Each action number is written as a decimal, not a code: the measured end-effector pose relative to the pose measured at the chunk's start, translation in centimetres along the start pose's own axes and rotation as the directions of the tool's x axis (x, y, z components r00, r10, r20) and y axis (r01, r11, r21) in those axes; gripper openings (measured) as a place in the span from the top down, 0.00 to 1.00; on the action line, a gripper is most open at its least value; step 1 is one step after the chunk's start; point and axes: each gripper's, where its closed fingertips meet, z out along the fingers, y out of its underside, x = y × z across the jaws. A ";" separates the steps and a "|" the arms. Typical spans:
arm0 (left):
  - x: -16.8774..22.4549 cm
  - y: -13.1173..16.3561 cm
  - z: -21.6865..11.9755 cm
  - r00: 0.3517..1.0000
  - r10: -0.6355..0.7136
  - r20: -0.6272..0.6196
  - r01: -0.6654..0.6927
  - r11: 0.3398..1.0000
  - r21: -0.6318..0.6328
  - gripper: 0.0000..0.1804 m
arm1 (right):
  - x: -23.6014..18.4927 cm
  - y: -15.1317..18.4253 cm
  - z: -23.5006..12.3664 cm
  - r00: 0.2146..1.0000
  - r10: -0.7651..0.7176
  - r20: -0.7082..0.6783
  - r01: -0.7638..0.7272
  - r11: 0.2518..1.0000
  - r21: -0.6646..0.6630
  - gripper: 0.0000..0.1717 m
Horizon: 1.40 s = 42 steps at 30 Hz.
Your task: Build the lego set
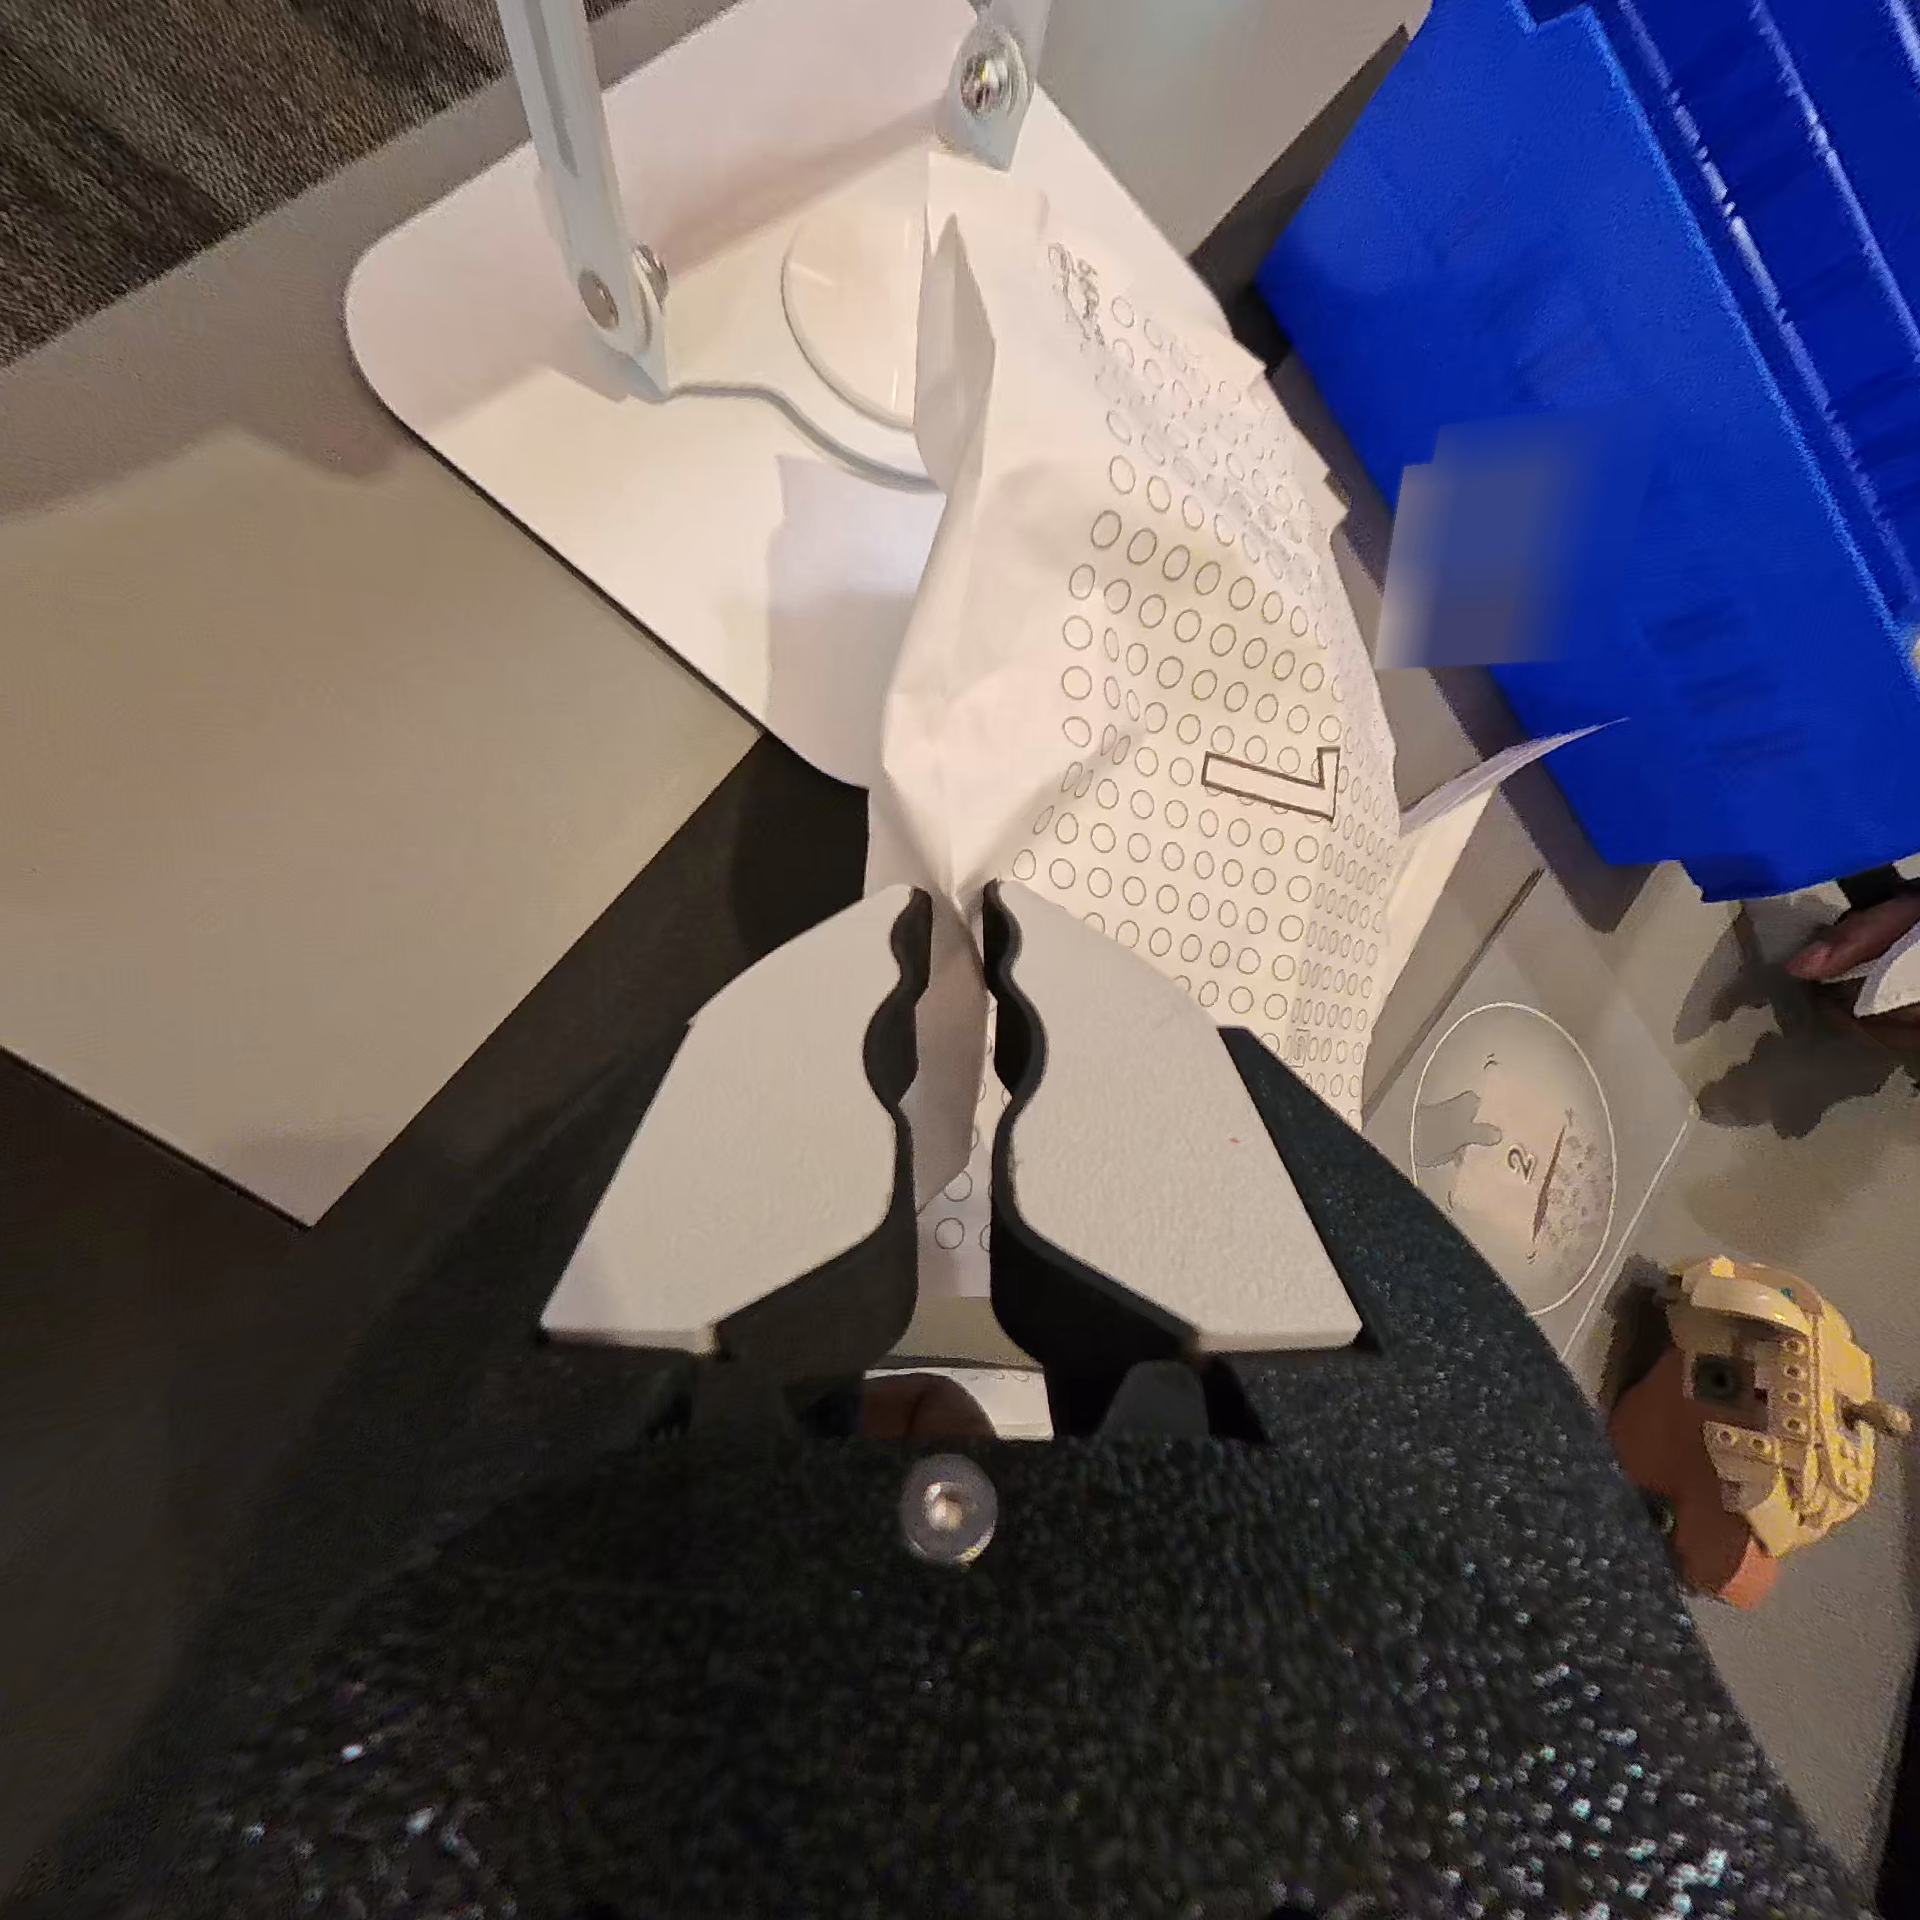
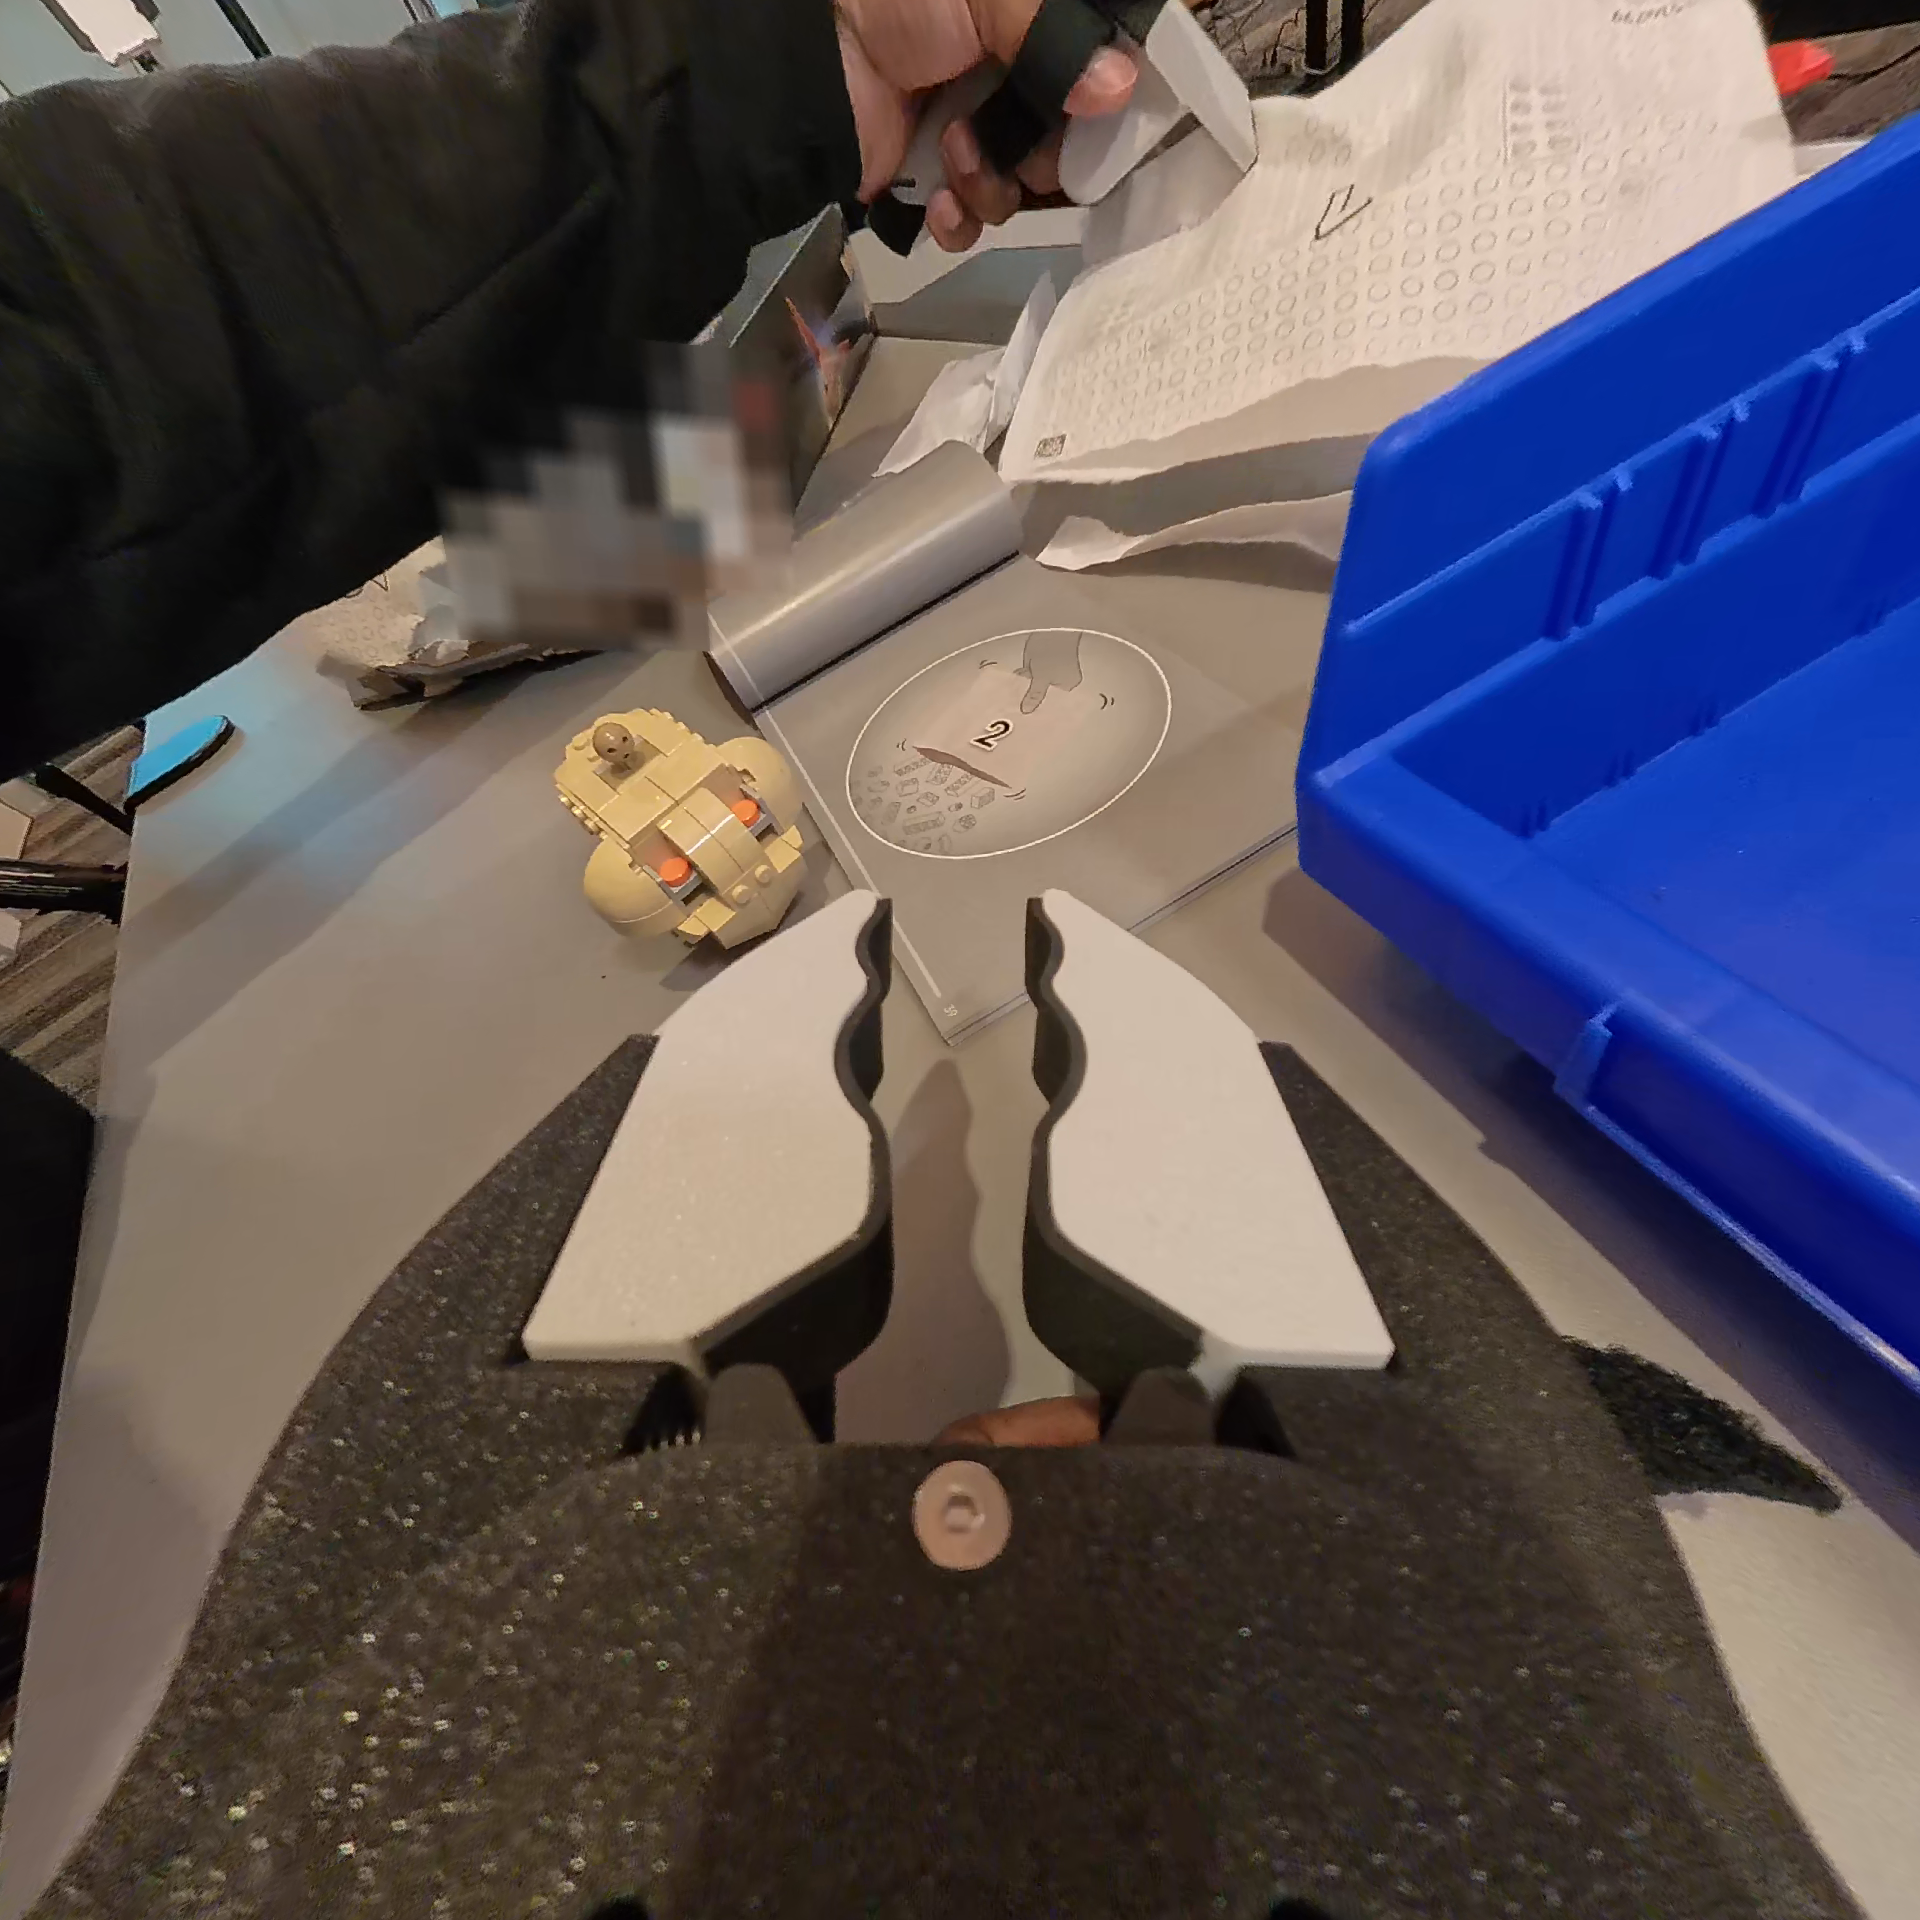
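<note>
Left gripper (image 1: 951, 904) was clamped narrow on a gathered, crumpled corner of the white paper bag printed with rows of small circles (image 1: 1195, 665), both dark wavy pads pressed onto the paper. Held that bag lifted and draped above the grey tabletop (image 1: 312, 831), in front of a white metal stand base with a slanted arm (image 1: 540, 416) and beside the tall blue plastic bin (image 1: 1610, 364). Seen from the right wrist view as a gripper gripped by a hand in a dark sleeve (image 2: 935, 94), with the bag's torn lower edge (image 2: 1299, 416) trailing toward the tabletop.

Right gripper (image 2: 958, 914) hovered empty, jaws parted moderately, nothing between the pads, just above the near corner of the open grey instruction booklet with a white-ringed diagram (image 2: 1008, 743). Lay just left of that booklet: a small tan brick-built model with orange studs (image 2: 675, 831). Stood to the right, close by the booklet: the blue bin's divided compartments (image 2: 1662, 779), showing no contents in the visible part.

Judged from how things lay: bag already torn open and picked up, a first small model already assembled, bin compartments apparently unfilled as far as visible. Could not tell whether any pieces remained inside the bag. More torn paper (image 2: 1195, 535) and a scrap of dark packaging (image 2: 457, 665) lay farther back.
</note>
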 end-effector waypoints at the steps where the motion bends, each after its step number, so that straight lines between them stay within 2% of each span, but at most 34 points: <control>1: 0.1 -0.2 -0.2 1.000 -0.005 0.000 0.005 1.000 0.015 0.95 | 0.0 0.0 0.0 1.000 -0.001 0.000 0.001 1.000 -0.001 0.86; 12: 0.2 -0.7 -2.0 0.996 -0.091 -0.008 0.091 0.989 0.118 0.95 | 0.0 0.0 0.0 1.000 -0.005 -0.002 0.005 1.000 -0.003 0.86; 30: -0.4 0.4 -1.3 0.991 -0.128 0.027 0.125 0.988 0.093 0.95 | 0.0 0.2 -0.3 1.000 -0.003 -0.010 0.003 1.000 -0.007 0.85; 35: -0.5 0.9 -0.7 0.989 -0.140 0.047 0.137 0.988 0.069 0.95 | 0.8 0.7 -2.2 0.999 0.035 -0.018 -0.035 0.999 -0.012 0.85; 42: -0.9 1.7 0.2 0.982 -0.169 0.089 0.165 0.985 0.044 0.95 | 2.8 1.3 -7.5 0.995 0.097 -0.022 -0.096 0.994 0.051 0.85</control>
